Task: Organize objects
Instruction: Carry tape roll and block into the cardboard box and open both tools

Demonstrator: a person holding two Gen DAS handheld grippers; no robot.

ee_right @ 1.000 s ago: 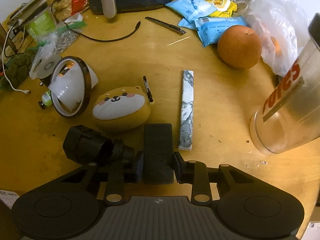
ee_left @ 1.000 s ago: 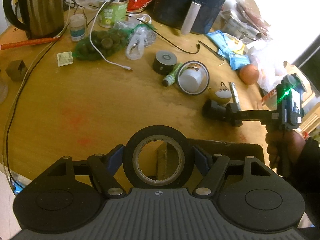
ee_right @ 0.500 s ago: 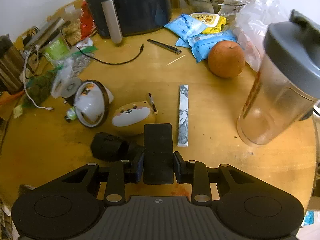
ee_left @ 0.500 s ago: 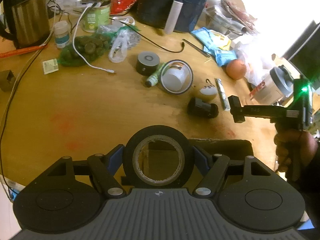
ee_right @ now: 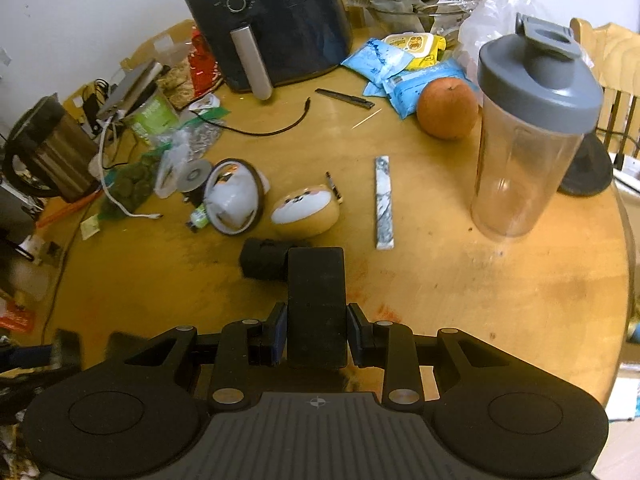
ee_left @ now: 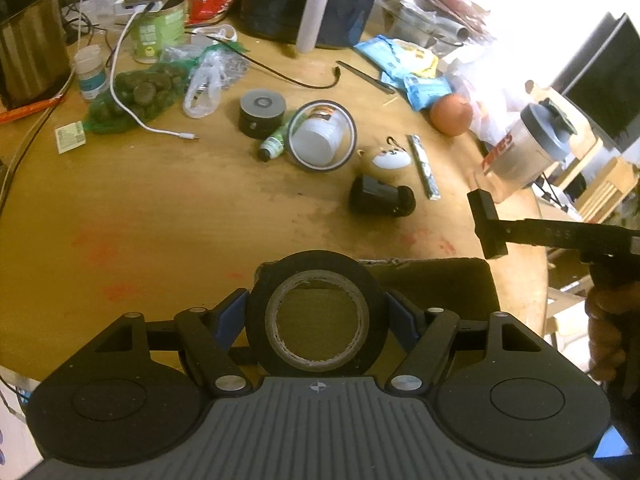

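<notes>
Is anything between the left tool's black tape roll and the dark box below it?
Nothing visible. The black tape roll, clamped in the left tool, sits over the dark open-topped box, with no object seen between them.

Left wrist view looks forward and down past left claw (ee_left: 316,316) from table's (ee_left: 168,208) near edge, raised well above it. Right wrist view sits behind right claw (ee_right: 316,330), also high, facing the air fryer (ee_right: 272,20). Both share shaker bottle (ee_left: 524,152), orange (ee_right: 447,109), dog-face case (ee_right: 305,216) ahead of each claw.
</notes>
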